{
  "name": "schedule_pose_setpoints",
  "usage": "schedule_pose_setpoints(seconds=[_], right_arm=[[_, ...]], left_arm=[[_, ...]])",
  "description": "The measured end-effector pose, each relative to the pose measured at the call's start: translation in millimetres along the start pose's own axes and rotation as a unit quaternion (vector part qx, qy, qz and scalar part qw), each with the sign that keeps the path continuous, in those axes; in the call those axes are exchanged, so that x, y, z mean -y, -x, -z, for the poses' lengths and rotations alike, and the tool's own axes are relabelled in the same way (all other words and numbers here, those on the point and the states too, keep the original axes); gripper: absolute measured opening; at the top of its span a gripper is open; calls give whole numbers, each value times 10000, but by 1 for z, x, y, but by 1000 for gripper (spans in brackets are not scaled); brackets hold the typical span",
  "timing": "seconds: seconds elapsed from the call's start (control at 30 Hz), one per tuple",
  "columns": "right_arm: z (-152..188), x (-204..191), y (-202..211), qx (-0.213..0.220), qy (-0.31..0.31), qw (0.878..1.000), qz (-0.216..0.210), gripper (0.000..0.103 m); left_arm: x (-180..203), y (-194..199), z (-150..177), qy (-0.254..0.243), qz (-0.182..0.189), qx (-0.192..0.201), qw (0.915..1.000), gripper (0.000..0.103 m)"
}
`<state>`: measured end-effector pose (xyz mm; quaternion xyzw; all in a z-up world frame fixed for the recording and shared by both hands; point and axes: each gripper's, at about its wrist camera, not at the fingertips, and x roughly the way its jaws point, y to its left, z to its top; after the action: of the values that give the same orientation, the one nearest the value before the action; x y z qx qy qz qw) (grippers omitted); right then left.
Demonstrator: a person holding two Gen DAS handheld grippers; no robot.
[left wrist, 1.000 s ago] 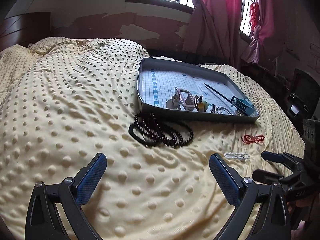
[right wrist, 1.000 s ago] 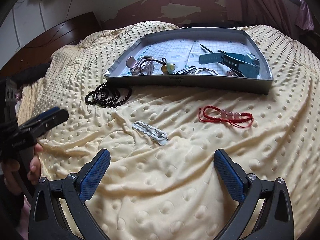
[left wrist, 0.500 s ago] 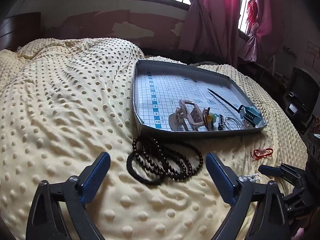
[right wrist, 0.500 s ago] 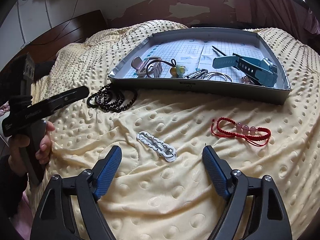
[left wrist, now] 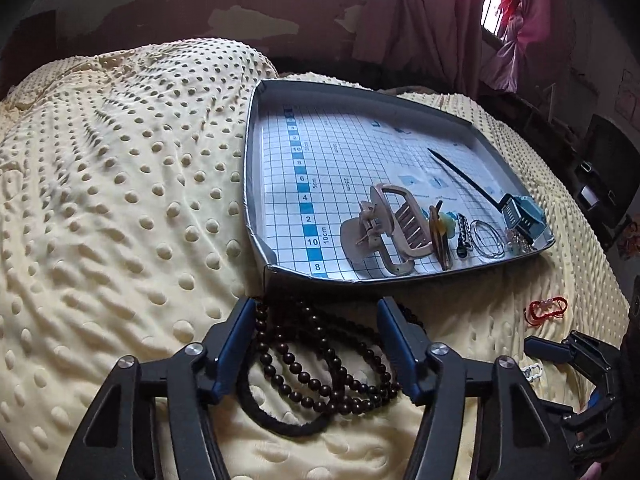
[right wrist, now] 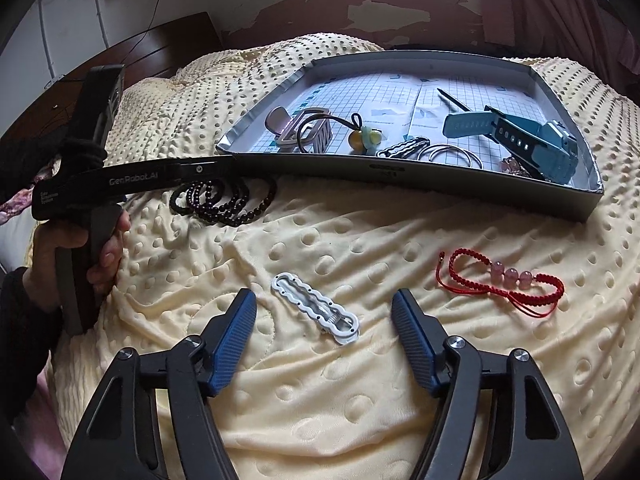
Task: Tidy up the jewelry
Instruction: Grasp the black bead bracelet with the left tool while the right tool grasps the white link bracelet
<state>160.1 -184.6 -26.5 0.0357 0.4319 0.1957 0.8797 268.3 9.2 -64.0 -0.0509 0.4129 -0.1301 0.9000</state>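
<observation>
Beads partly hidden by left claw, claw open

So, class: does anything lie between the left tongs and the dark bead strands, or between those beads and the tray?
Nothing visible does. The open left tongs already straddle the bead strands, and only bare blanket separates them from the tray, whose low front wall must be cleared.

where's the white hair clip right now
In the right wrist view the white hair clip lies on the yellow blanket between the open right tongs, left of the red bracelet.
</observation>
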Motion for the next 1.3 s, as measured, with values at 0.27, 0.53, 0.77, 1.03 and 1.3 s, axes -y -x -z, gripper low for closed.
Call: schedule_pose_setpoints(seconds=[0.27, 0.53, 0.77, 1.03, 1.3], right_arm=[[0, 1, -1, 7, -46, 10000, -77, 63], [2, 1, 1, 19, -93, 9999, -86, 63], [2, 2, 2, 16, -121, 9999, -100, 63], [5, 4, 7, 27, -233, 9997, -101, 57], [7, 9, 7, 7, -297, 9995, -119, 39]], left_arm=[[3, -2, 8, 9, 79, -175, 9998, 30], [6, 0, 16, 104, 294, -283, 9991, 14], [19, 6, 32, 20, 449, -297, 9985, 7], [28, 17, 46, 132, 653, -307, 9973, 6], [37, 32, 60, 159, 644, -313, 9973, 6]])
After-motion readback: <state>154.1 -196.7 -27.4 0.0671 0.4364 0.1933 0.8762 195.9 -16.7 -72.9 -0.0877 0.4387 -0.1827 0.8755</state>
